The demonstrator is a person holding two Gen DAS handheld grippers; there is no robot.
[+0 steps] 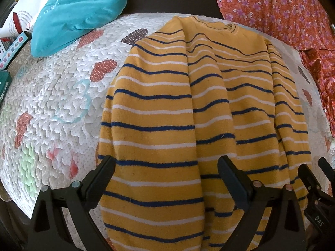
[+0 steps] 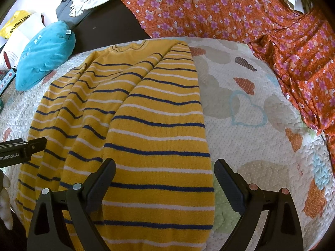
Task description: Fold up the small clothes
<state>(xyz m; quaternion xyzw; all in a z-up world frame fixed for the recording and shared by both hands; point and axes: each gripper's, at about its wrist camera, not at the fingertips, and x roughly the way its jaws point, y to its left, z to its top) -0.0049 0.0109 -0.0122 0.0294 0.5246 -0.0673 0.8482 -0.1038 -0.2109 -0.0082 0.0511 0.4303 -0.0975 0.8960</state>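
Left wrist: sweater (image 1: 188,108) ran lengthwise ahead, between both grippers.
Left gripper (image 1: 167,173) and right gripper (image 2: 165,175) gaped empty, hem end nearest.

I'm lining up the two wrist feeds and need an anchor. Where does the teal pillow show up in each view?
Left wrist view: the teal pillow lies at upper left, on the quilt's far edge, left of the striped sweater.
Right wrist view: the pillow is at far left, upper-middle, again left of the sweater.
Shared landmark: the sweater's neckline, at the far end in both.
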